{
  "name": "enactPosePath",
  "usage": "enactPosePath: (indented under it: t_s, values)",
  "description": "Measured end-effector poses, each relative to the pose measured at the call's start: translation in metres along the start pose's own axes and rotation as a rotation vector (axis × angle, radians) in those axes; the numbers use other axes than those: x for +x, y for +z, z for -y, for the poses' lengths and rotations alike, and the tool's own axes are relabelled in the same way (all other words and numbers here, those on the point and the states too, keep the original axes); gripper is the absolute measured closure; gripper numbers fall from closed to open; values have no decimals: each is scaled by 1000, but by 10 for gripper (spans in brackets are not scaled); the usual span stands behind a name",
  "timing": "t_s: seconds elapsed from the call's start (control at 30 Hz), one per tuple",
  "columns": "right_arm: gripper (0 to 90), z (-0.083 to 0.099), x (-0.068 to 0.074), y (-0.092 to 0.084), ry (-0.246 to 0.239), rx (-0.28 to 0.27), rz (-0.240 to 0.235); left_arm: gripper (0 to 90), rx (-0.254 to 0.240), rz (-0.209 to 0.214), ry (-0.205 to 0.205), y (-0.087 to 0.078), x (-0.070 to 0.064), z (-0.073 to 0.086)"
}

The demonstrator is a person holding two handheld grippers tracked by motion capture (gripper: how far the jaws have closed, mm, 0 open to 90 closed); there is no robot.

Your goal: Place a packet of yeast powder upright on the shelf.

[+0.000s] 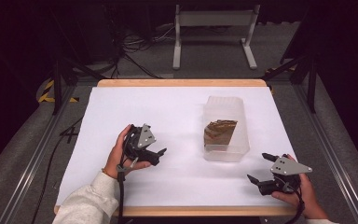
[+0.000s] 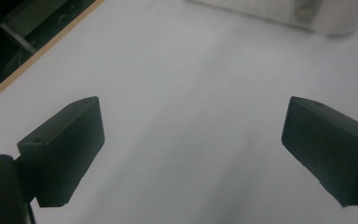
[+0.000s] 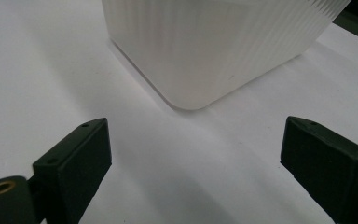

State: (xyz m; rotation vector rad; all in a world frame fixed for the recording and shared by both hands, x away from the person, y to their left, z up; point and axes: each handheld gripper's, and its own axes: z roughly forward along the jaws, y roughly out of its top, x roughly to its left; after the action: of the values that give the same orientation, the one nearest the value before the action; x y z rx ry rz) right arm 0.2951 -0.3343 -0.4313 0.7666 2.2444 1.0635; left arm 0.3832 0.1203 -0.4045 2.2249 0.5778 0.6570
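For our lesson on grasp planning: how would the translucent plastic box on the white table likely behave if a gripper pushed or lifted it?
The plastic box looks thin-walled, so probably light and slightly flexible when squeezed. Its flat base on the smooth white table suggests it slides rather than tips. The brown item inside may shift if tilted.

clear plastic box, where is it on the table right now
In the high view the clear plastic box sits right of centre on the white table, between the two claws, nearer the right claw.

The table [image 1: 121, 107] was white with a pale wood edge; the ribbed container [image 1: 227, 116] was translucent, holding something brown-striped [image 1: 219, 131]
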Motion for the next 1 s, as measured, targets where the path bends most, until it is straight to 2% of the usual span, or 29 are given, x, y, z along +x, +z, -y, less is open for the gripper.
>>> enactPosePath:
  t_s: [0.13,0.2,0.27,0.33,0.47,0.63,0.73,0.8,1.0]
  values:
    - [92,0,1,1,-2,4,-3,65,14,-17,-5,-5,3,14]
    - [92,0,1,1,-3,6,-4,68,1,-19,-19,-8,4,21]
    - [92,0,1,1,-3,7,-4,71,12,-38,-15,-12,5,28]
    - [92,0,1,1,-2,7,-4,98,19,-41,-18,-15,5,35]
    - [92,0,1,2,-3,11,-7,86,30,-42,-42,-22,8,49]
    - [92,0,1,2,-4,10,-6,57,36,-67,-48,-30,7,65]
    - [92,0,1,2,-7,11,-5,55,43,-69,-69,-36,4,75]
    - [92,0,1,2,-7,11,-6,55,49,-75,-61,-41,1,82]
    - [92,-1,1,1,-3,7,-1,54,39,-80,-106,-57,-3,102]
